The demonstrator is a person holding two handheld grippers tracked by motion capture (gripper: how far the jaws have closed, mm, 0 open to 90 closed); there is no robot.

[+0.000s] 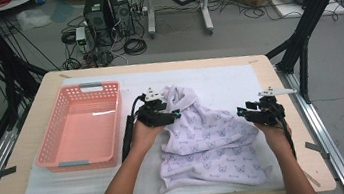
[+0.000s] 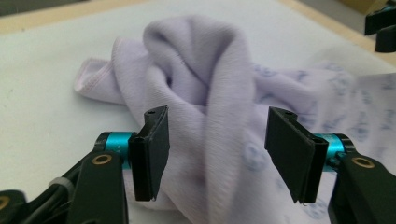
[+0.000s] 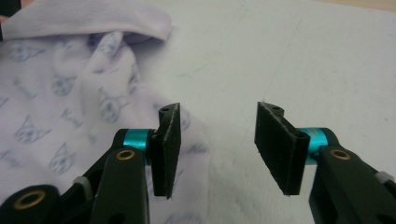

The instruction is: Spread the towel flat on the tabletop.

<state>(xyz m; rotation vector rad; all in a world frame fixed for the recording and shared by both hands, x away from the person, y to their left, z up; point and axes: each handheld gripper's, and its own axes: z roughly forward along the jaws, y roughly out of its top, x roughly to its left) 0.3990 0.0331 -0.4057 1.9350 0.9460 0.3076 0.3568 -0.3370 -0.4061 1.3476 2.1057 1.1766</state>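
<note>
Lilac garment (image 1: 211, 140) with a small butterfly print, crumpled at centre and lower right of the high view, on the white sheet (image 1: 238, 80) covering the wooden surface (image 1: 29, 141); one bunched end raised into a hump at the middle of the frame, the rest spread flat toward the lower right.

Left claw (image 1: 175, 115) at centre of the high view, right at the hump's left side, pointing right; in the left gripper view (image 2: 217, 151), jaws apart, a tall fold of the lilac cloth (image 2: 210, 93) standing in the gap between the two black pads (image 2: 152, 149); pads not pressing on it; no grip.

Right claw (image 1: 241, 112) at right of centre in the high view, pointing left at the garment's right edge; in the right gripper view (image 3: 219, 147), jaws apart; printed cloth (image 3: 70, 116) across the left half of the frame, reaching under the left pad (image 3: 167, 149); bare white sheet (image 3: 303, 60) behind the gap and at the right; nothing clamped.

Pink plastic basket (image 1: 70, 161) at left of the high view, well apart from the garment, nothing inside; forearms entering from the bottom edge, one hand on each gripper.
</note>
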